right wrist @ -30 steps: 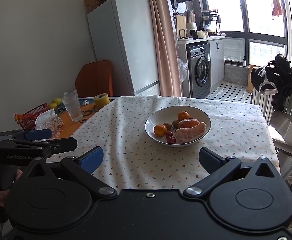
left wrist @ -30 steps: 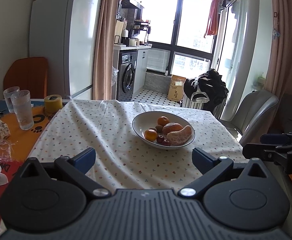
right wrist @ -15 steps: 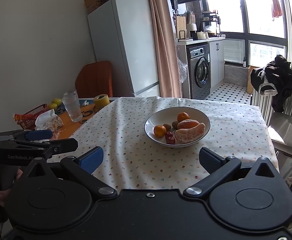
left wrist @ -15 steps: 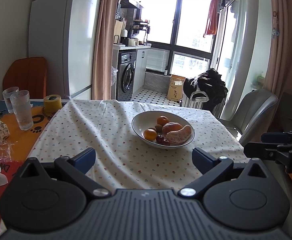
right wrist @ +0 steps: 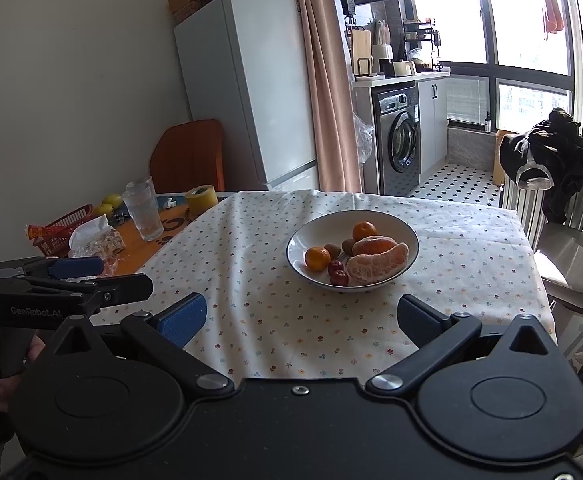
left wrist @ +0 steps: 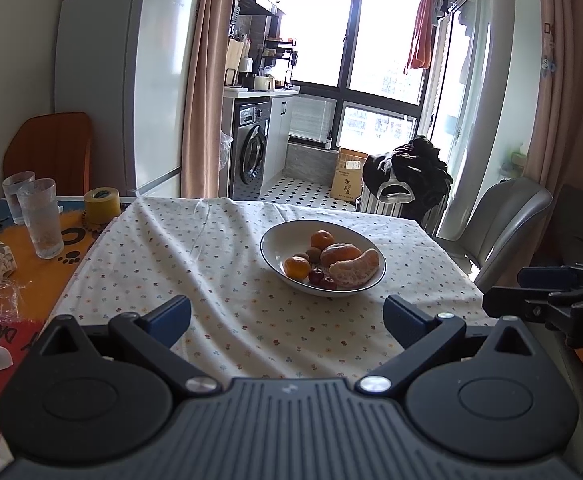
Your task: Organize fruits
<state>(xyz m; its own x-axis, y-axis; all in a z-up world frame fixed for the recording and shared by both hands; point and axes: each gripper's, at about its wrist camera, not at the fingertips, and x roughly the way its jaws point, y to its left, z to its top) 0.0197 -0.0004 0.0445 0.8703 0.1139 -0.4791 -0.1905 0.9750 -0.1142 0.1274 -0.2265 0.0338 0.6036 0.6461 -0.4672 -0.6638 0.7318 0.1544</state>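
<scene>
Both claws — left claw (left wrist: 287, 314) and right claw (right wrist: 301, 318) — gape wide, empty, short of the fruit bowl (right wrist: 371, 220).

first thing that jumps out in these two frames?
The white bowl of fruit mid-table on the dotted tablecloth, with a big peeled citrus at its near right edge among small oranges and red fruits. Next, both grippers, left and right, held open and empty short of the bowl. Clutter with two glasses sits at the table's far left.
</scene>
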